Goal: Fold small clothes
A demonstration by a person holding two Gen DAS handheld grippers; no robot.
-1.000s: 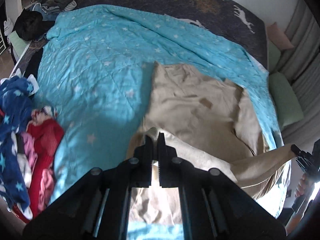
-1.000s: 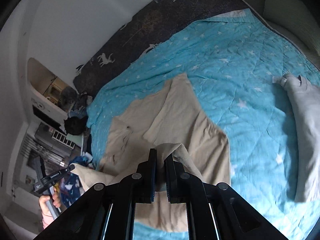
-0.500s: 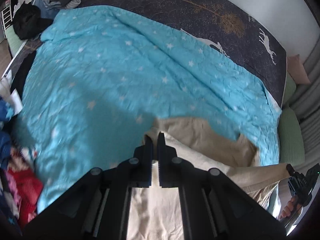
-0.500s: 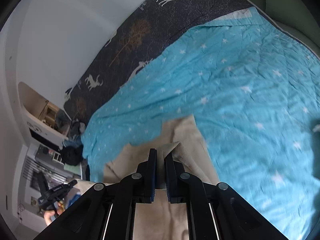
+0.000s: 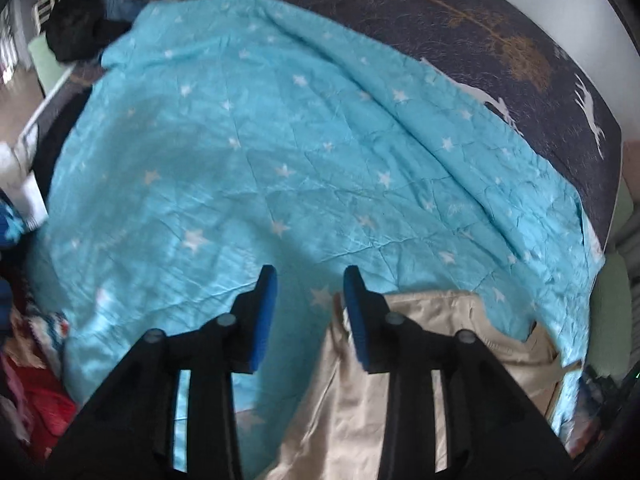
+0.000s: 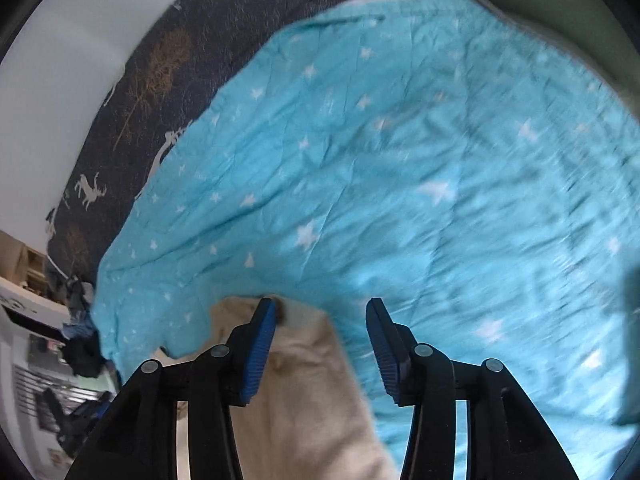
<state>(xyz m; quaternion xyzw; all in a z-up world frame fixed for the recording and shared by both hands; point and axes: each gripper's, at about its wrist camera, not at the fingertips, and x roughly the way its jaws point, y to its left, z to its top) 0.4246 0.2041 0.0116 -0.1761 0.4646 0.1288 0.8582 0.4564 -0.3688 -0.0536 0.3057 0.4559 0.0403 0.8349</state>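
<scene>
A beige garment (image 5: 432, 344) lies on the turquoise star-print quilt (image 5: 280, 152), near me. In the left wrist view my left gripper (image 5: 310, 296) is open and empty, its jaws apart over the garment's far left corner. In the right wrist view the same beige garment (image 6: 308, 392) lies under my right gripper (image 6: 320, 320), which is open and empty over the garment's far right corner. Both grippers hold nothing. The quilt also shows in the right wrist view (image 6: 400, 160). The near part of the garment is hidden behind the gripper bodies.
A dark deer-print sheet (image 5: 500, 32) covers the bed beyond the quilt. A pile of red and blue clothes (image 5: 28, 360) lies at the left edge. Dark clothes (image 5: 76, 28) sit at the far left corner. A green pillow (image 5: 612, 320) lies at the right.
Both grippers carried the garment's edge forward over itself, then opened and let go of it. The beige garment now lies folded on the quilt beneath the open jaws.
</scene>
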